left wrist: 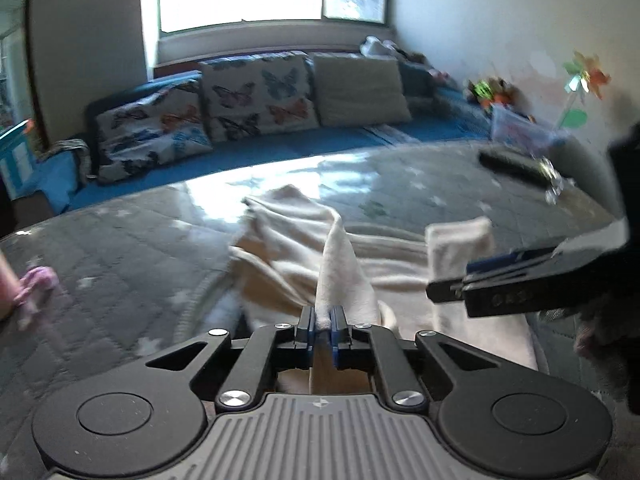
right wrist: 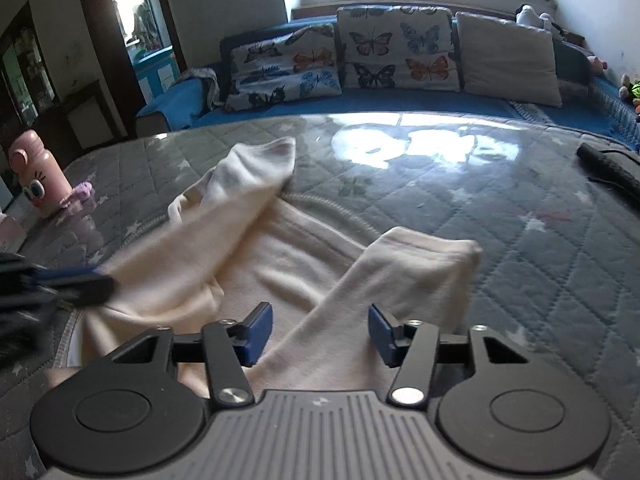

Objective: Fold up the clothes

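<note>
Cloth is the whole problem here: a cream garment [right wrist: 256, 264] lies rumpled on a quilted grey table [right wrist: 520, 240], one sleeve [right wrist: 248, 176] thrown up toward the far edge and the other sleeve [right wrist: 416, 268] folded across the body on the right. The left gripper [left wrist: 323, 316] has its blue pads pressed together on a raised ridge of the fabric, which rises from the jaws in a taut crest. The right gripper [right wrist: 320, 330] stands wide open with nothing between its pads, hovering just above the right sleeve. Judging by this, the step in hand is drawing the left side over into a fold. To do it well, the left grip should lift only enough to clear the table, then travel flat across so the layer lays down without dragging the body beneath. The right gripper would best pin or pinch the body near the intended crease, so the fabric pivots there instead of sliding. The soft knit will likely sag and bunch, so a slow, level move suits it. A pink bottle [right wrist: 34, 172] and a dark rod [right wrist: 608, 172] sit well apart from the garment, clear of the fold.
</note>
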Tool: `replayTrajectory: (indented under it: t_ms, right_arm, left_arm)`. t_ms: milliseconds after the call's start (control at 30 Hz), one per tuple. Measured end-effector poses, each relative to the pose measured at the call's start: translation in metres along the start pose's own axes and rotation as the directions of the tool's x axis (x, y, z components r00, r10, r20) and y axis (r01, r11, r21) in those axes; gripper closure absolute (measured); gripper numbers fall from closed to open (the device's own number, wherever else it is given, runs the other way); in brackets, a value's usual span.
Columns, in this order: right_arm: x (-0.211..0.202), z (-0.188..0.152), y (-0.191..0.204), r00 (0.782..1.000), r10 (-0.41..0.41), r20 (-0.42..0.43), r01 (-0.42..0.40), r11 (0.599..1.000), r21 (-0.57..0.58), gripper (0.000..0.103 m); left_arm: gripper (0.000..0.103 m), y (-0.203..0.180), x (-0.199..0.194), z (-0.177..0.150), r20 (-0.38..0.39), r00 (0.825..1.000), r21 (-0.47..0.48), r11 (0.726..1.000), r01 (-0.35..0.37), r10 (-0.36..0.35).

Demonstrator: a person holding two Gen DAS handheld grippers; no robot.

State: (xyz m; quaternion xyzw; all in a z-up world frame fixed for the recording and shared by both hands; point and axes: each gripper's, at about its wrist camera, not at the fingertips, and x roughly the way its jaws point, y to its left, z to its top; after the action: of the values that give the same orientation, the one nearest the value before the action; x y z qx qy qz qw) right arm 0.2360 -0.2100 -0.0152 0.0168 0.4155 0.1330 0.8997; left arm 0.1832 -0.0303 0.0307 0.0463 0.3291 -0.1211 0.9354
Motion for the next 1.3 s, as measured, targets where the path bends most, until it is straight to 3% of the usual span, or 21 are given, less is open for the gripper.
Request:
replayTrajectory:
  t_ms: [200,267,367,667,967,1133,1300]
  right_arm:
    - [0.013,-0.003,0.013,0.998,-0.056,-0.001,0.056,0.998,-0.034,0.065]
    - [0.012,-0.005,0.016,0.997,-0.081,0.004,0.081,0.995,-0.056,0.082]
    - [0.006,-0.008,0.013,0.996,-0.086,0.012,0.087,0.995,-0.052,0.099]
    - [-0.042,-0.022,-0.009,0.991,-0.092,0.095,0.091,0.996,0.009,0.101]
    - [-0.111,-0.057,-0.059,0.974,-0.146,0.175,0.127,0.985,0.116,0.102]
    - [-0.127,-0.086,-0.090,0.966,-0.213,0.143,0.186,0.966,0.181,0.102]
    - [-0.118,-0.106,-0.114,0.972,-0.233,0.041,0.219,0.952,0.216,0.099]
  left_arm:
    - [0.095,0.035,-0.036,-0.014,0.033,0.994,-0.070,0.992,-0.104,0.106]
    - [0.095,0.046,-0.045,-0.022,0.028,0.991,-0.095,0.987,-0.131,0.134]
    - [0.095,0.059,-0.056,-0.037,0.014,0.987,-0.131,0.979,-0.159,0.162]
    - [0.095,0.068,-0.086,-0.074,-0.018,0.986,-0.204,0.965,-0.164,0.164]
    - [0.095,0.060,-0.107,-0.097,-0.040,0.992,-0.213,0.969,-0.126,0.120]
    - [0.095,0.049,-0.115,-0.112,-0.066,0.994,-0.206,0.974,-0.096,0.084]
    - [0.094,0.045,-0.116,-0.124,-0.107,0.991,-0.198,0.975,-0.095,0.075]
